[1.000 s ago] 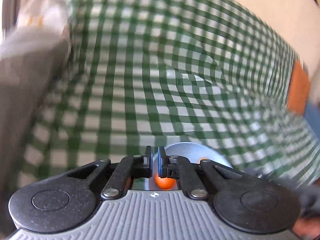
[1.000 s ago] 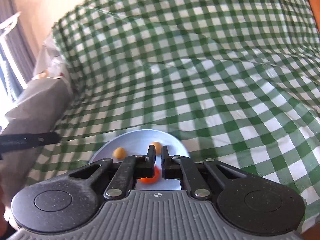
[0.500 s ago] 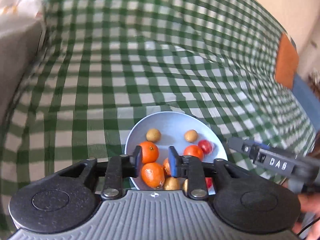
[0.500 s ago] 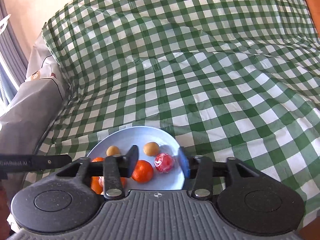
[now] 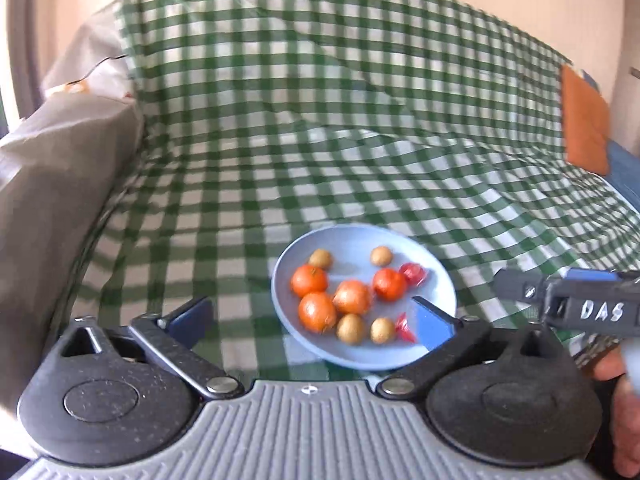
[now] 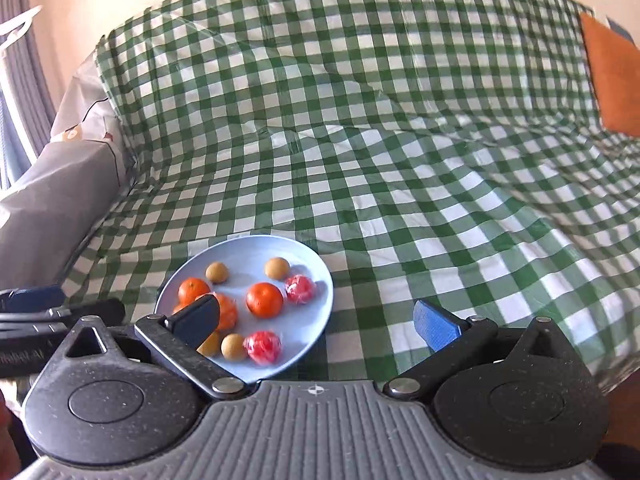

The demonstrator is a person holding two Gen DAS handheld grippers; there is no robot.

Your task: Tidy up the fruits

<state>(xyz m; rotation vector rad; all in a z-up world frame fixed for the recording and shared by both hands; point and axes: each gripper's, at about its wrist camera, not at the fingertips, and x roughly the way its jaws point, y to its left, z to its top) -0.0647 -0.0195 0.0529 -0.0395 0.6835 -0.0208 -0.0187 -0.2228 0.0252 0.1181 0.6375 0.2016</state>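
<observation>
A pale blue plate (image 5: 434,280) (image 6: 316,280) lies on the green checked cloth near me. On it are several oranges (image 5: 308,279) (image 6: 264,299), several small tan round fruits (image 5: 320,259) (image 6: 277,268) and two red wrapped fruits (image 5: 413,273) (image 6: 300,289). My left gripper (image 5: 312,316) hovers just short of the plate, its jaws opening wide, nothing gripped between them. My right gripper (image 6: 316,320) hangs over the plate's right edge, jaws also opening, holding nothing. In the left wrist view the right gripper (image 5: 568,300) shows at the right edge.
The checked cloth (image 6: 400,160) covers a wide soft surface that rises at the back. A grey cushion (image 5: 52,184) (image 6: 52,200) lies at the left. An orange pad (image 6: 612,76) (image 5: 584,120) sits at the far right. A hand (image 5: 624,408) shows bottom right.
Both grippers went from shut to wide open and drew back from the plate, so all the fruit now shows. The left view swung and is less blurred.
</observation>
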